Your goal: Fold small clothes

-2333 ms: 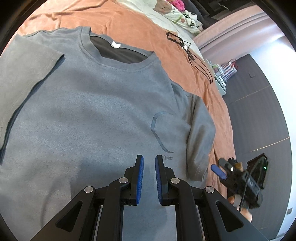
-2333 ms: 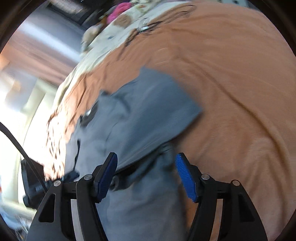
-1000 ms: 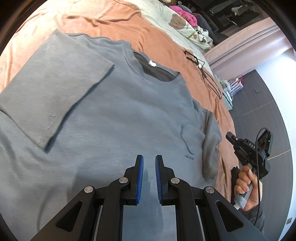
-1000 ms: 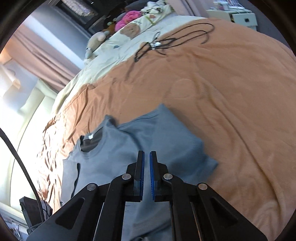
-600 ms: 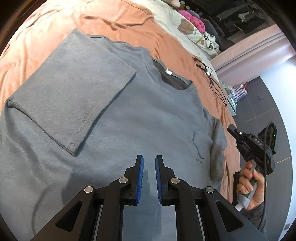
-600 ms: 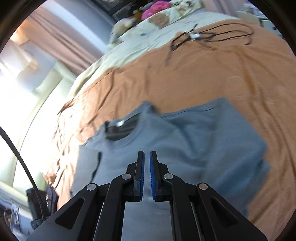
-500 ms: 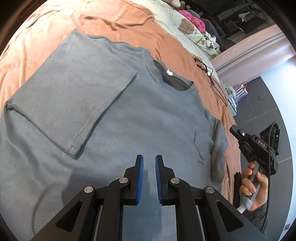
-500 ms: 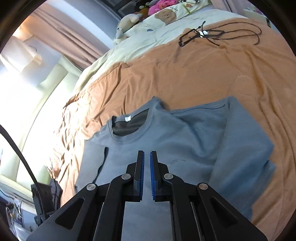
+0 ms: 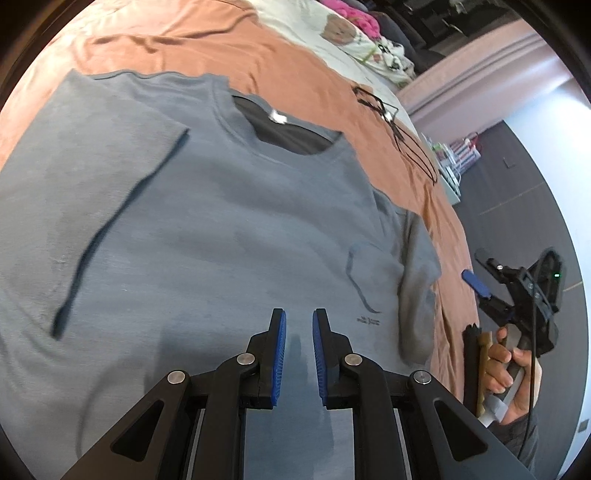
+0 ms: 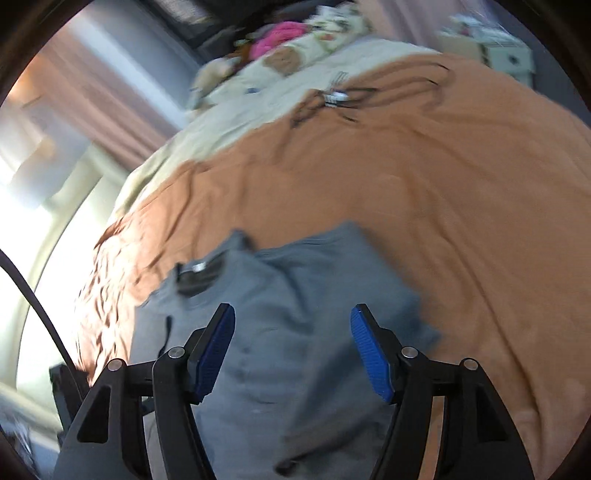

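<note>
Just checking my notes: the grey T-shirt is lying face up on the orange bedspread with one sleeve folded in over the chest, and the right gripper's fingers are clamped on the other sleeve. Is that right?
Not quite. The right gripper is not clamped on anything: its fingers stand wide apart above the grey T-shirt, having just been opening, as the right wrist view shows. The rest holds: the shirt lies face up on the orange bedspread with one sleeve folded in.

One grey short-sleeved cotton T-shirt point(image 9: 229, 236) lies on one bed spread with an orange-brown sheet point(image 9: 295, 62). Beyond the T-shirt's collar lies one tangle of thin black cable point(image 9: 399, 125). Farther past it sit one cream bear-print pillow point(image 9: 343, 33) and one bright pink fabric bundle point(image 10: 280, 35). Two black grippers with blue-padded jaws: the left gripper point(image 9: 298, 350), the right gripper point(image 10: 292, 349).
</note>
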Demonstrator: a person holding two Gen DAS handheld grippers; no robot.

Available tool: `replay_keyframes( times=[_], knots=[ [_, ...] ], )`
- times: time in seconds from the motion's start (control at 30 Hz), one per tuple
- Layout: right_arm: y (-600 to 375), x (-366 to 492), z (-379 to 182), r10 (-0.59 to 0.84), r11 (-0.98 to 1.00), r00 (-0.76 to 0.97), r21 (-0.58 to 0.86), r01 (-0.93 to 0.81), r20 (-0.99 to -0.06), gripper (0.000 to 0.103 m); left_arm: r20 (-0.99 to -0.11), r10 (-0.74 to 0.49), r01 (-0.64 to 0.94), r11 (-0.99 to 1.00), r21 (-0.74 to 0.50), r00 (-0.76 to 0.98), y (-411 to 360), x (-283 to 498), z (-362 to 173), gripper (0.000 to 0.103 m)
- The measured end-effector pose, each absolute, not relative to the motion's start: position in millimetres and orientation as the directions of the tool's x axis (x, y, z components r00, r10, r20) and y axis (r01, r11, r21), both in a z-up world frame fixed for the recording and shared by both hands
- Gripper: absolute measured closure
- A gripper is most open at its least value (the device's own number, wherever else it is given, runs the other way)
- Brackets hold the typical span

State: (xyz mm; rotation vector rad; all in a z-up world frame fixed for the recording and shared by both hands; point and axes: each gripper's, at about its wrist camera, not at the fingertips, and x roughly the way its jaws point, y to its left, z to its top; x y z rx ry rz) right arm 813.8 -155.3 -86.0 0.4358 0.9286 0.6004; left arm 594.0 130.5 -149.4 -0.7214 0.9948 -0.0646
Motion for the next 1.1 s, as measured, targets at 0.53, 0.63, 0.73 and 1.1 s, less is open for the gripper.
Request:
replay_keyframes(
  times=[0.53, 0.63, 0.73, 1.1],
  knots=[
    [-181, 840, -157, 0.609, 0.753, 0.394, 0.658, -0.017, -0.688, 0.075, -0.766, -0.348, -0.295, 0.775, -0.560, 0.541, 133, 591, -167, 0.087],
    [-173, 841, -143, 0.614, 0.758, 0.392, 0.650, -0.051, -0.685, 0.102, -0.766, -0.345, -0.301, 0.772, -0.560, 0.542, 136, 589, -169, 0.087],
    [-165, 833, -119, 0.625, 0.755, 0.433, 0.643, -0.127, -0.649, 0.102, -0.763, -0.347, -0.302, 0.768, -0.565, 0.545, 138, 586, -170, 0.087],
    [-95, 811, -59, 0.698, 0.714, 0.425, 0.599, -0.363, -0.576, 0.102, -0.738, -0.356, -0.298, 0.749, -0.592, 0.573, 154, 572, -163, 0.087]
  ],
)
